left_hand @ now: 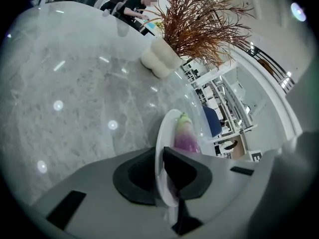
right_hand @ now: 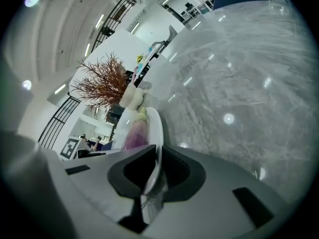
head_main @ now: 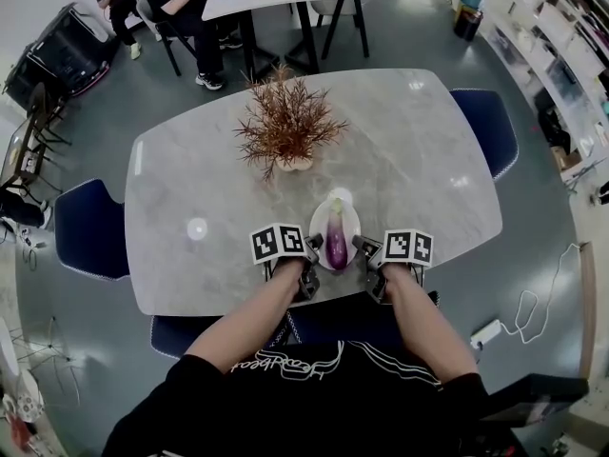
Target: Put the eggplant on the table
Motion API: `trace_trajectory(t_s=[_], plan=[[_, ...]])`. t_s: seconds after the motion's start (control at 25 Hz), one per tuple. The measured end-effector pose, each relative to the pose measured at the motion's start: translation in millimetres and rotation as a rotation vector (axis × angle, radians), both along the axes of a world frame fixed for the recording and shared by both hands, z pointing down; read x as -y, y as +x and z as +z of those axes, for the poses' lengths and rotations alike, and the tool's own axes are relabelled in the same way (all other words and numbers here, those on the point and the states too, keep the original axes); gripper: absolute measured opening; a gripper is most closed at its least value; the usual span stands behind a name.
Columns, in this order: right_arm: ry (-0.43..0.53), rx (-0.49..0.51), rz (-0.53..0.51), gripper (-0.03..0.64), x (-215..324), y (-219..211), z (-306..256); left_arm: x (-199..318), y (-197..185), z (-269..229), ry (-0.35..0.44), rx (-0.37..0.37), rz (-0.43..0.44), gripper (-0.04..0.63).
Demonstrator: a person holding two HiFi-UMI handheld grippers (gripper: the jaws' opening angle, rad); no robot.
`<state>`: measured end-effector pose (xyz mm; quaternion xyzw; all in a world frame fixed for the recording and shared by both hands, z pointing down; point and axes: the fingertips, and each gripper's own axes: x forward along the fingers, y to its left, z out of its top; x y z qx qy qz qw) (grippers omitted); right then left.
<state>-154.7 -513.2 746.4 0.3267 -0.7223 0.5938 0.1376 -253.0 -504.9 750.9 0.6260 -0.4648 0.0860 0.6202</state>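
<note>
**Eggplant (head_main: 337,240) on a plate (head_main: 348,219), gripped from both sides**

The left gripper (left_hand: 160,171) pinches the plate's left rim. Just right of its fingers the eggplant lies lengthwise, stem pointing away from the person. The right gripper (right_hand: 155,169) clamps the opposite rim, equally near, at the near edge of the table (head_main: 409,160).

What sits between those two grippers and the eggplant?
A white plate. The eggplant lies on it, and the left gripper and right gripper each clamp the plate's rim, not the eggplant itself.
</note>
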Motion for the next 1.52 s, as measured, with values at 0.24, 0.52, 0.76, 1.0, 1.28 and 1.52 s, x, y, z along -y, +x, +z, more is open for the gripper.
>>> trace_trajectory(t_s=[0.24,0.52,0.76,1.0,1.28,1.52], plan=[[0.015,-0.074,-0.038,0.028,-0.1,-1.4,1.3,1.0,-0.5,-2.3,0.009,0.083,0.03,0.034],[0.041,-0.12,-0.051,0.034,-2.4,-1.2,0.0,4.0,-10.8,-6.9,0.049,0.164,0.016,0.097],[0.131,-0.229,-0.095,0.066,-3.3,6.4,-3.5,3.8,-29.8,-13.4,0.078,0.171,-0.027,0.109],[0.173,-0.223,-0.086,0.067,-20.6,16.4,-18.0,-21.3,-27.5,-28.9,0.109,0.087,-0.008,0.109],[0.409,0.055,-0.153,0.066,-68.7,-10.7,-117.3,-65.8,-15.9,-114.5,0.391,-0.012,0.134,0.103],[0.607,0.165,-0.25,0.064,-168.6,-47.4,-197.5,-156.0,-18.4,-201.1,0.677,0.006,0.303,0.009]])
